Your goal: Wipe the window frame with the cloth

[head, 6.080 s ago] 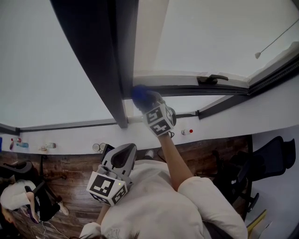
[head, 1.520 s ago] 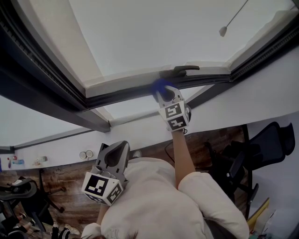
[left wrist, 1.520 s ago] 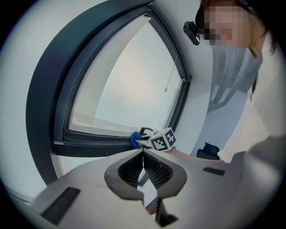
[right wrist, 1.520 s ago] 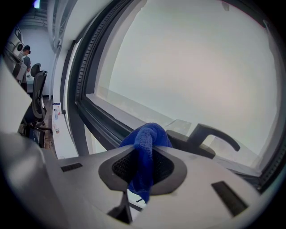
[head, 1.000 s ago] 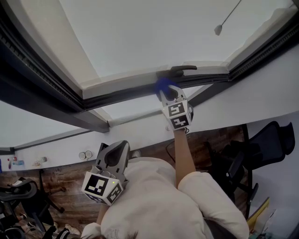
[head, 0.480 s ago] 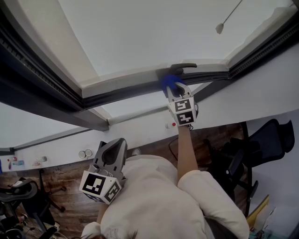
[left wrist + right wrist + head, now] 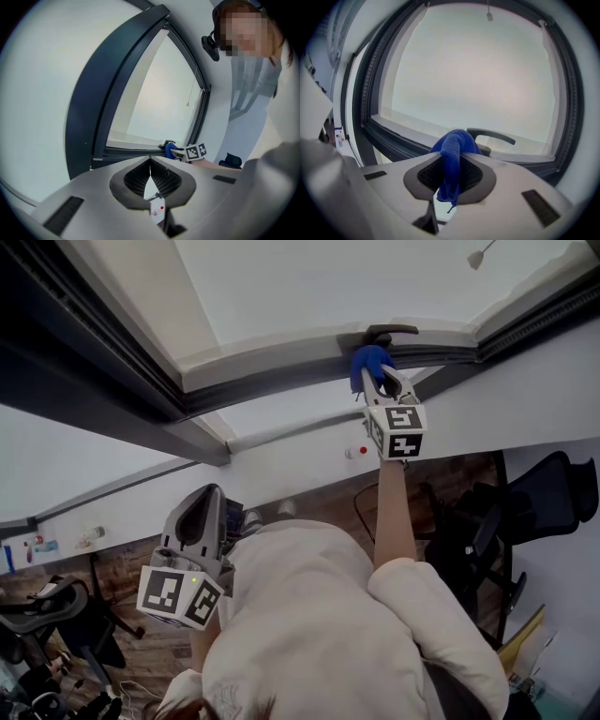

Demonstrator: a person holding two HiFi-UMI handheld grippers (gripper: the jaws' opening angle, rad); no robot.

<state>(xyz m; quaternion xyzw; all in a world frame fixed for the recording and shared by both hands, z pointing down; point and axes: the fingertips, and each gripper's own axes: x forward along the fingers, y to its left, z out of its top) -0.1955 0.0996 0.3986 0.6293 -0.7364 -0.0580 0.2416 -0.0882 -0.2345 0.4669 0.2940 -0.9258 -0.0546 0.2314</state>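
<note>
The right gripper [image 7: 382, 382] is clamped on the blue cloth [image 7: 454, 150], whose bunched end sits against the window frame [image 7: 272, 382], just beside the handle [image 7: 492, 136]. The left gripper [image 7: 150, 164] has its jaws together on nothing and is held low.

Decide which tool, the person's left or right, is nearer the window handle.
Right. The right tool, shut on the blue cloth, sits just below the window handle, with the cloth almost at it. The left tool is held low, far below and left of the handle.
</note>
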